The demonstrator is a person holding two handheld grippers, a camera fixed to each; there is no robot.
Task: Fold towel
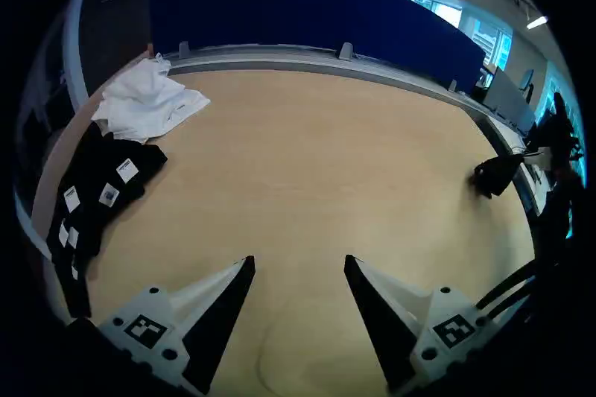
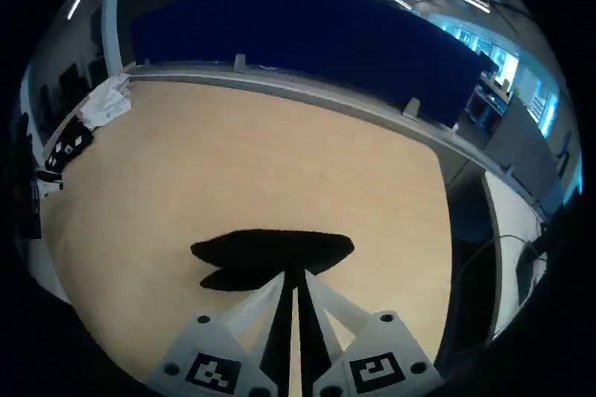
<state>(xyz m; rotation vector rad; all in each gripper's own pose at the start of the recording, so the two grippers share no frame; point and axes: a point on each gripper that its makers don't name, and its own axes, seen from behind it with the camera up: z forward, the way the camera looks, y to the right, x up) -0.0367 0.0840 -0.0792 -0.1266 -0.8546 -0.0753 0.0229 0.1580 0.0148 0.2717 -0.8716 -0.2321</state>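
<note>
A small black towel (image 2: 272,249) lies flat on the wooden table (image 2: 223,166) just ahead of my right gripper (image 2: 295,272). The fingers are shut, and their tips pinch the towel's near edge. In the left gripper view the same black towel (image 1: 493,173) shows at the far right of the table, with the right gripper (image 1: 538,159) behind it. My left gripper (image 1: 298,263) hovers open over bare table (image 1: 313,166), holding nothing. A crumpled white towel (image 1: 147,101) lies at the far left corner.
Black cloths with white tags (image 1: 100,188) lie along the left edge below the white towel; both also appear far off as the white towel (image 2: 108,101) and black cloths (image 2: 68,145). A blue divider panel (image 1: 313,17) backs the table. A neighbouring desk (image 2: 506,240) stands to the right.
</note>
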